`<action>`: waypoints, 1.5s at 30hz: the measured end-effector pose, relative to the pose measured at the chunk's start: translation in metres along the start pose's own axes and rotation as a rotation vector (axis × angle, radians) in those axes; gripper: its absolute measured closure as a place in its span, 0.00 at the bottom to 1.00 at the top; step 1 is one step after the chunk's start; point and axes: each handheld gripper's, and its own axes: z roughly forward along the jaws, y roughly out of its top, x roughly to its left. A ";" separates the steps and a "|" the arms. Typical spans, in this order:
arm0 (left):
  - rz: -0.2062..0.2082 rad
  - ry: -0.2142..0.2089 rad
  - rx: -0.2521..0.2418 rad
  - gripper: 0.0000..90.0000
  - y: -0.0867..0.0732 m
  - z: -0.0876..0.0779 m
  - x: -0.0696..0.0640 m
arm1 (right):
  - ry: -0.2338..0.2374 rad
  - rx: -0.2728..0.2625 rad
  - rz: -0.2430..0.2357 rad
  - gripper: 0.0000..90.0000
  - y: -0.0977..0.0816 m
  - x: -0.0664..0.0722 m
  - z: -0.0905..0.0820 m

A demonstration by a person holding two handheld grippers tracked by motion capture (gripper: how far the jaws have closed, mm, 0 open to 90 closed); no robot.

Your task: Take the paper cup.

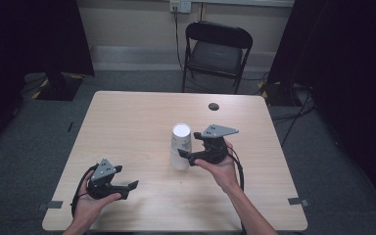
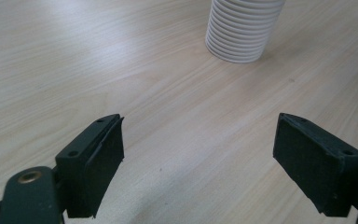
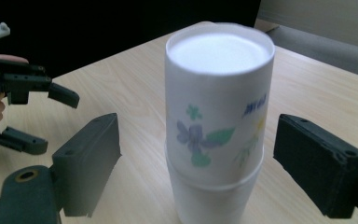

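Held low over the near left part of the table, the left gripper is kept with its jaws wide apart and nothing between them, apparently parked while the other hand works. To its right, near the table's middle, the stack of paper cups stands upside down with a flower-printed cup on top. At the stack's right side the right gripper is seen with its jaws spread either side of the cups, apart from the walls, probably a release.
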 end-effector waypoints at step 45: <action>0.019 0.008 0.010 0.18 -0.001 0.001 -0.002 | -0.015 -0.067 0.001 0.33 0.014 -0.010 0.041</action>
